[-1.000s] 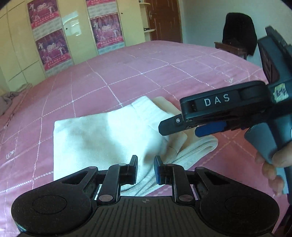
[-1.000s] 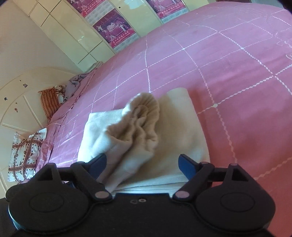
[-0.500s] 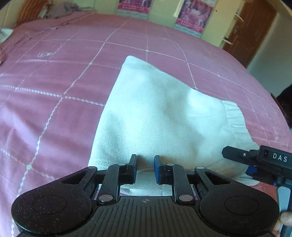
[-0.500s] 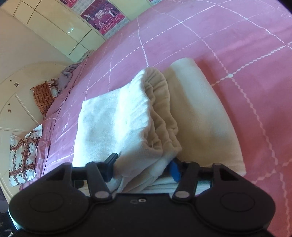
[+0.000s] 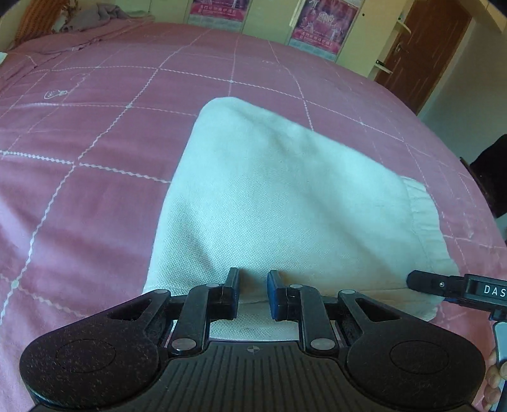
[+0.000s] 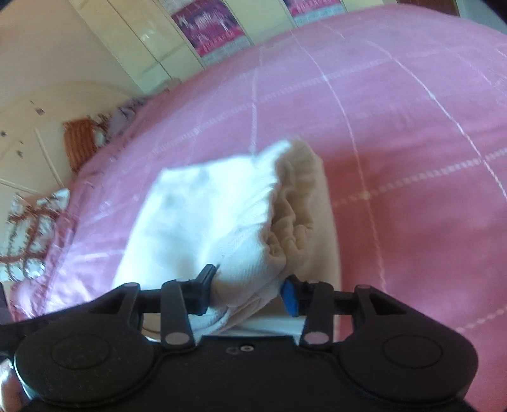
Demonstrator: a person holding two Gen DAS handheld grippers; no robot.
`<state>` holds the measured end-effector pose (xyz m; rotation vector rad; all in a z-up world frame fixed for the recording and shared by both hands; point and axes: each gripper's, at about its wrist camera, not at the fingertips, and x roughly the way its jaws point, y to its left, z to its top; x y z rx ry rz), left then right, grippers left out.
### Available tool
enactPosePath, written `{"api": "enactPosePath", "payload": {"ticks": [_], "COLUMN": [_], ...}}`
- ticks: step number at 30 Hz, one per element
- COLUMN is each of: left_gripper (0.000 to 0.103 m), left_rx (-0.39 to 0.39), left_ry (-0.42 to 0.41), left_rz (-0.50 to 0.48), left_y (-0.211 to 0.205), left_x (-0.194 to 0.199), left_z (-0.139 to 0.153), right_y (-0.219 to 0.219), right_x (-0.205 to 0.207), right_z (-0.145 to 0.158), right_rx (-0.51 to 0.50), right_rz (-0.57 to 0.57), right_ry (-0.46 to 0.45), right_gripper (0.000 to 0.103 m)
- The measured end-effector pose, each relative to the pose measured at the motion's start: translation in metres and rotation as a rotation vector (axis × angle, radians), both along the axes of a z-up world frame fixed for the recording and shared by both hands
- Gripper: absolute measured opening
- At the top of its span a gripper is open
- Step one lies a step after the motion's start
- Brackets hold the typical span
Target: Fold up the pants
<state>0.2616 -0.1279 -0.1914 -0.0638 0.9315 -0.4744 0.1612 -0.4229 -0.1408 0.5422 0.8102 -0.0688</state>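
Observation:
Cream-white folded pants (image 5: 285, 196) lie on a pink checked bedcover (image 5: 95, 142). My left gripper (image 5: 253, 285) hovers at the near edge of the pants. Its jaws stand a narrow gap apart, and no cloth is bunched between them. The right gripper's fingertip (image 5: 421, 282) shows at the pants' right corner, by the ribbed waistband. In the right wrist view the pants (image 6: 206, 215) are blurred. There my right gripper (image 6: 248, 291) is still closing, with both pads pressed on the bunched waistband end, which is raised off the lower layer.
The bedcover (image 6: 412, 126) spreads wide on all sides. Wardrobe doors with posters (image 5: 320, 28) and a brown door (image 5: 427, 47) stand beyond the bed. A dark chair (image 5: 494, 177) is at the right edge. Pillows (image 6: 31, 237) and an orange cushion (image 6: 79, 142) lie at the headboard.
My right jaws went from wide open around the bunched waistband end to closed on it. My left gripper rolled and swung down to the pants' near edge, its gap unchanged.

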Motion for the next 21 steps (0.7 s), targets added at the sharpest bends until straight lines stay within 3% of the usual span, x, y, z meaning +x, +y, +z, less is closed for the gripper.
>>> {"api": "enactPosePath", "payload": {"ticks": [2, 4, 8, 11, 13, 17, 19, 21], "left_gripper": [0.019, 0.019, 0.019, 0.019, 0.019, 0.019, 0.019, 0.019], "left_rx": [0.018, 0.009, -0.023, -0.007, 0.019, 0.031, 0.037, 0.027], "left_ry": [-0.008, -0.005, -0.039, -0.025, 0.037, -0.008, -0.009, 0.007], "left_rz": [-0.012, -0.012, 0.011, 0.005, 0.0, -0.013, -0.02, -0.012], "left_y": [0.0, 0.005, 0.006, -0.004, -0.008, -0.005, -0.005, -0.004], "left_x": [-0.003, -0.002, -0.001, 0.004, 0.005, -0.008, -0.008, -0.005], "left_z": [0.004, 0.012, 0.029, 0.024, 0.008, -0.003, -0.002, -0.002], "right_y": [-0.001, 0.007, 0.032, 0.052, 0.064, 0.057, 0.046, 0.04], "right_x": [-0.009, -0.017, -0.027, -0.019, -0.009, 0.003, -0.007, -0.005], "right_z": [-0.009, 0.004, 0.044, 0.06, 0.055, 0.006, -0.005, 0.0], "right_rx": [-0.002, -0.062, -0.308, -0.36, -0.372, -0.358, -0.372, -0.321], "right_rz": [-0.023, -0.059, -0.078, 0.007, 0.079, 0.117, 0.09, 0.076], "right_ry": [-0.011, -0.045, -0.168, -0.231, -0.206, -0.037, -0.061, -0.06], "right_gripper": [0.052, 0.061, 0.06, 0.054, 0.048, 0.043, 0.039, 0.038]}}
